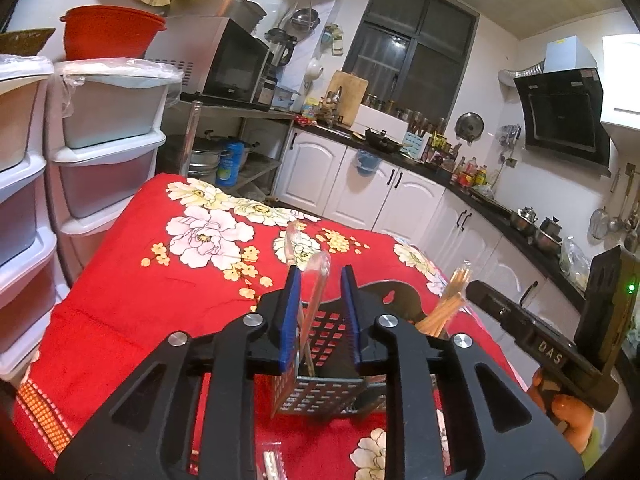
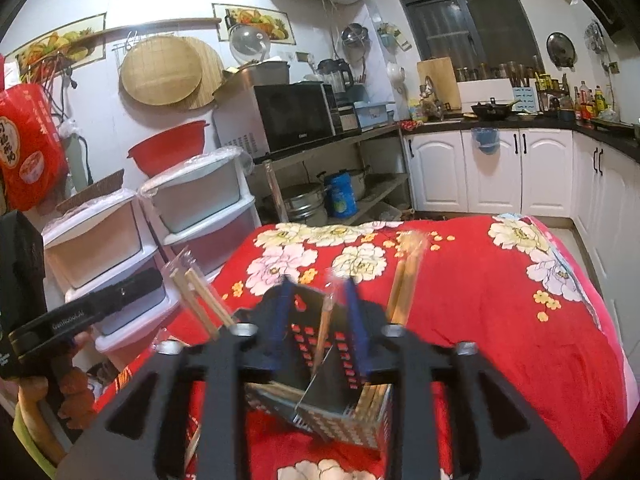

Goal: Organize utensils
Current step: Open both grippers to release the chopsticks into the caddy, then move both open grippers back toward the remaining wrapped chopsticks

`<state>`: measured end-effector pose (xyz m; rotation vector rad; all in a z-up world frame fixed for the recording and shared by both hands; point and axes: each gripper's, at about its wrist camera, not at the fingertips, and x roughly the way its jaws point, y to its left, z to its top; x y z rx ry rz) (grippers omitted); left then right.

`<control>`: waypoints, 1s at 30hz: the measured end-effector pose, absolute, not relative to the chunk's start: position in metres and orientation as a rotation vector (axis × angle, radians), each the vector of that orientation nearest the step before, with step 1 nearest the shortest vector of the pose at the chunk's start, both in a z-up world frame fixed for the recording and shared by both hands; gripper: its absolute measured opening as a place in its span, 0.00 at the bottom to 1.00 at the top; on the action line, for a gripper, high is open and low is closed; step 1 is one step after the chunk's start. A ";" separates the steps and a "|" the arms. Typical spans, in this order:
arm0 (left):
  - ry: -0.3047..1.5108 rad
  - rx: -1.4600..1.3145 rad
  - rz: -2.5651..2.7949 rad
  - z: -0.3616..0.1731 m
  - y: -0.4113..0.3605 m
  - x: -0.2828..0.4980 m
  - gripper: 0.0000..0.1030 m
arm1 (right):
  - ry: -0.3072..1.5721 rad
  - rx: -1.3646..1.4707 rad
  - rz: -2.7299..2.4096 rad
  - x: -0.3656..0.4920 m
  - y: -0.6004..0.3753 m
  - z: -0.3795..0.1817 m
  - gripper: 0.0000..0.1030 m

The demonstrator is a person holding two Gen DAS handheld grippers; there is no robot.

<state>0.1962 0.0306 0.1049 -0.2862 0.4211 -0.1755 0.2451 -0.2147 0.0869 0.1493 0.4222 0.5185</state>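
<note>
A red floral tablecloth (image 1: pixel 132 280) covered the table. At six o'clock stood a perforated metal utensil caddy (image 1: pixel 320 396). Both the left gripper (image 1: pixel 320 276) and right gripper (image 2: pixel 318 286) gaped narrowly around wrapped chopsticks (image 2: pixel 326 320), gripping nothing.

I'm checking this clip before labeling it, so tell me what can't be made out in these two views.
- Left wrist view: the utensil holder's base and contents, hidden by the left claw.
- Left wrist view: the packet on the tablecloth, cut off by the bottom edge.
- Right wrist view: the right claw and the wrapped chopsticks between its fingers are blurred, so grip is unclear.
</note>
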 end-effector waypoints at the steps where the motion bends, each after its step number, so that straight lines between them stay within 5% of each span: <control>1: 0.424 -0.284 -0.178 0.105 0.030 0.195 0.19 | 0.422 0.146 0.518 0.243 -0.214 0.086 0.36; 10: 0.415 -0.257 -0.198 0.105 0.029 0.175 0.44 | 0.412 0.125 0.523 0.224 -0.211 0.086 0.57; 30: 0.484 -0.260 -0.189 0.079 0.036 0.142 0.76 | 0.425 0.078 0.523 0.186 -0.213 0.076 0.72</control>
